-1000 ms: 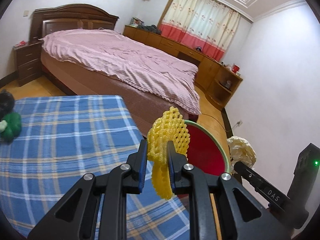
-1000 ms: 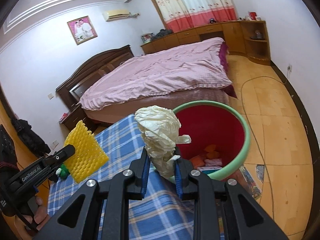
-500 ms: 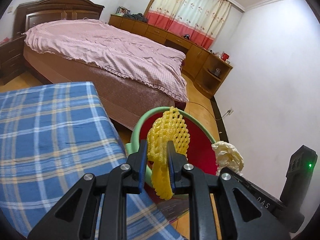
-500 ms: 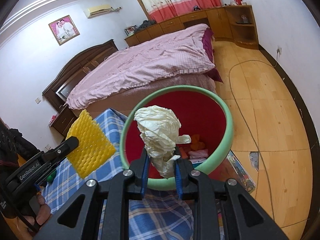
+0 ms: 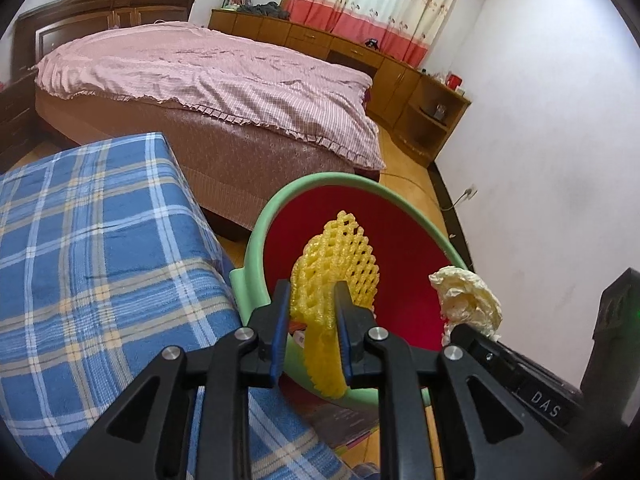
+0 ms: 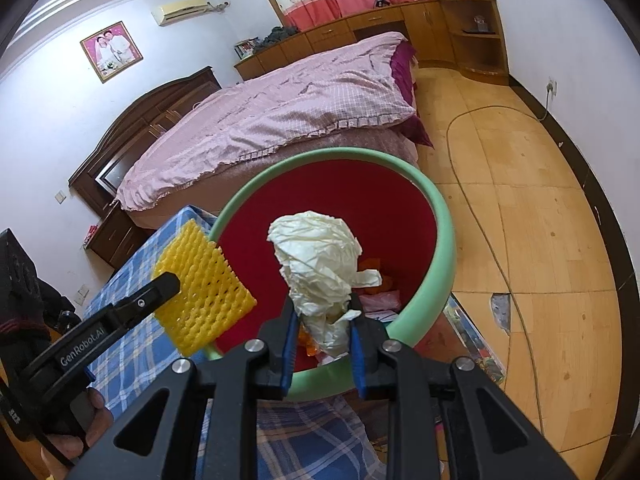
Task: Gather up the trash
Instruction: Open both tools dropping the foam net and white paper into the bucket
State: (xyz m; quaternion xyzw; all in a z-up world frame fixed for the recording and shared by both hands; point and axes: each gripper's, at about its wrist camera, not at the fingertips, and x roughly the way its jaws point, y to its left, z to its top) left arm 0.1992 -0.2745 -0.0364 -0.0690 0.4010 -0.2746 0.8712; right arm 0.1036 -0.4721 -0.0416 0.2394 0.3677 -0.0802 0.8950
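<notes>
A yellow foam fruit net (image 5: 340,256) stands between the pads of my left gripper (image 5: 312,292), whose jaws are opening; the pads still touch the net. A crumpled cream paper wad (image 6: 316,252) sits between the pads of my right gripper (image 6: 322,304), also opening and still touching it. Both hang over the mouth of a red bin with a green rim (image 6: 440,248), which stands on the floor beside the table. The net (image 6: 204,292) shows at the left of the right wrist view, the wad (image 5: 468,296) at the right of the left wrist view.
A table under a blue plaid cloth (image 5: 100,260) borders the bin on the left. Behind it is a bed with a pink cover (image 5: 220,80). Some trash (image 6: 380,292) lies in the bin. A cable (image 6: 472,208) runs across the wooden floor. A hand (image 6: 96,412) grips the left tool.
Both grippers have sunk and swung from above the table's edge to over the bin's mouth, carrying the net and the wad. The bin now looms larger in both views.
</notes>
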